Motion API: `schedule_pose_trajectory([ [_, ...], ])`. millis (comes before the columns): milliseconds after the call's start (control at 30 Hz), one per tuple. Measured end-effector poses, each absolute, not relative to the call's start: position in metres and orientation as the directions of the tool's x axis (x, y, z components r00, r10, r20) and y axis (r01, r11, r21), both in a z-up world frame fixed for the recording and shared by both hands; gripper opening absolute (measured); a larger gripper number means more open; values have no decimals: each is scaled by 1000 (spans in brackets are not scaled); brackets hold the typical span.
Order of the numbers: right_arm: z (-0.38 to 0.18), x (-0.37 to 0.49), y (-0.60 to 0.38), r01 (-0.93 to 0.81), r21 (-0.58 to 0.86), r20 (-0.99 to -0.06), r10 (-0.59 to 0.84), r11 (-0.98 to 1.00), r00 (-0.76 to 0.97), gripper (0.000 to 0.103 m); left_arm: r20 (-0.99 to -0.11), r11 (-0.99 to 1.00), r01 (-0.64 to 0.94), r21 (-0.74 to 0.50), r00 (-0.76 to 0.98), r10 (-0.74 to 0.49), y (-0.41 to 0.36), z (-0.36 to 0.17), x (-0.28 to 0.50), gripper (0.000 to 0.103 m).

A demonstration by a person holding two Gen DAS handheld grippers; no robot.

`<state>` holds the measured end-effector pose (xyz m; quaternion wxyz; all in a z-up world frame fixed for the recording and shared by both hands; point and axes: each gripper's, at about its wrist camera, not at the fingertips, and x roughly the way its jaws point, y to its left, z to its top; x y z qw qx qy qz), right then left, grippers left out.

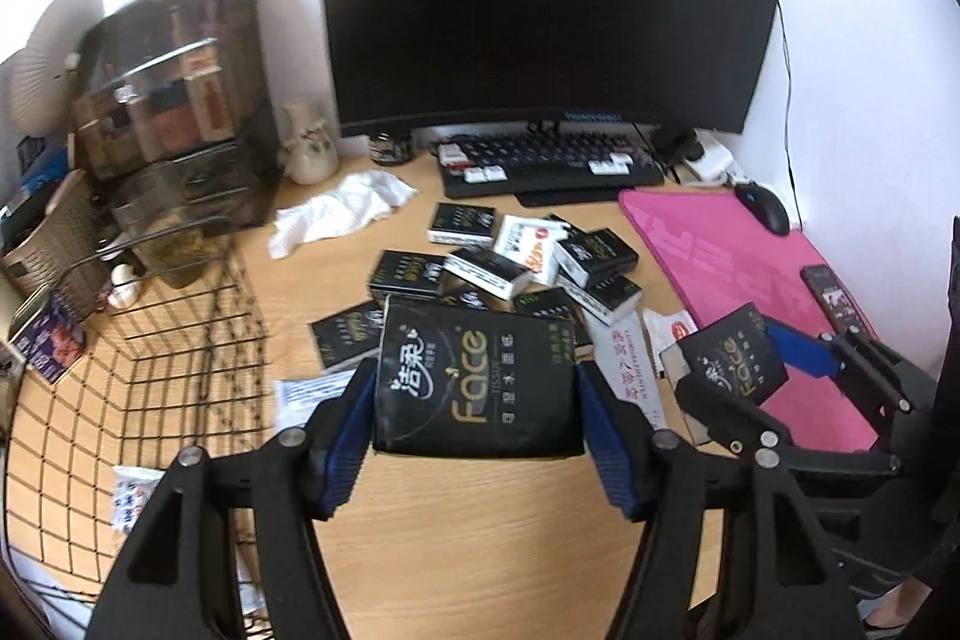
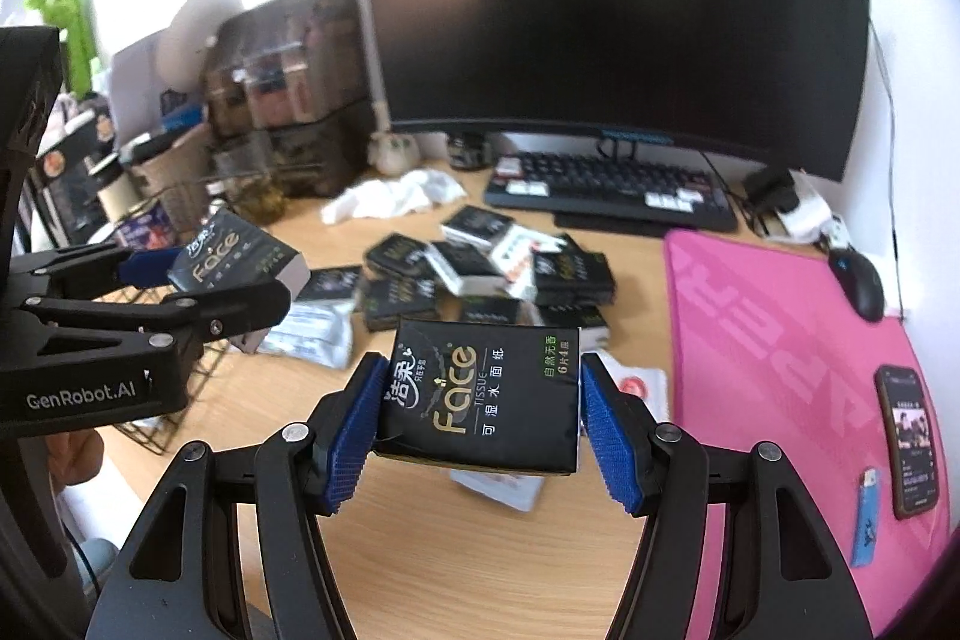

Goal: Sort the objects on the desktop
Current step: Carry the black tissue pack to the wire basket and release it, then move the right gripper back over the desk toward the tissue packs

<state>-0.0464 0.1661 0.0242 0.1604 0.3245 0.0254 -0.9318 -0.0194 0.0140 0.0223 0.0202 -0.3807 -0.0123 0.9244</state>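
Holding one black "Face" tissue pack in each gripper, both lifted clear of the light wooden desk. Judgement: mid-transfer step of the sort, packs picked and not yet placed.

Left gripper: blue-padded jaws clamped on the short sides of a black foil tissue pack, label up, roughly level. Right gripper: same grip on a second black tissue pack, label up, tilted slightly down to the right.

Cross-check: the left view shows the right gripper well off to the right, over the edge of the pink desk mat, its pack pinched at an angle. The right view shows the left gripper over at the left, next to the black wire basket.

Black wire basket sits at the desk's left edge; a few white sachets lie on its floor, no black packs visible in it. Remaining pile of black tissue packs lies mid-desk in front of the black keyboard, mixed with white sachets.

Likely next move: carry the left pack over the basket rim and release, then the right one. Needs clearance over the wire rim, and the right hand has to cross the pile without clipping it. Destination is my guess; nothing marks the basket as the bin for these.
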Motion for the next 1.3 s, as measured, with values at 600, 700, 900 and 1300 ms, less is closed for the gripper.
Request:
schedule_pose_trajectory([
  [600,32,-34,-36,697,106,-592,-608,-709,-529,63,-688,-945,328,-4,-686,-236,-143,36,57,69],
  [700,26,-31,-68,724,94,-597,-621,-683,-508,63,-704,-926,378,-13,-661,-260,-170,27,69,69],
  [900,18,-32,-99,744,79,-616,-620,-663,-487,63,-723,-907,417,-48,-641,-256,-203,13,74,69],
  [1300,20,-42,-105,739,97,-610,-626,-667,-485,63,-723,-901,424,-88,-649,-235,-216,10,76,70],
])
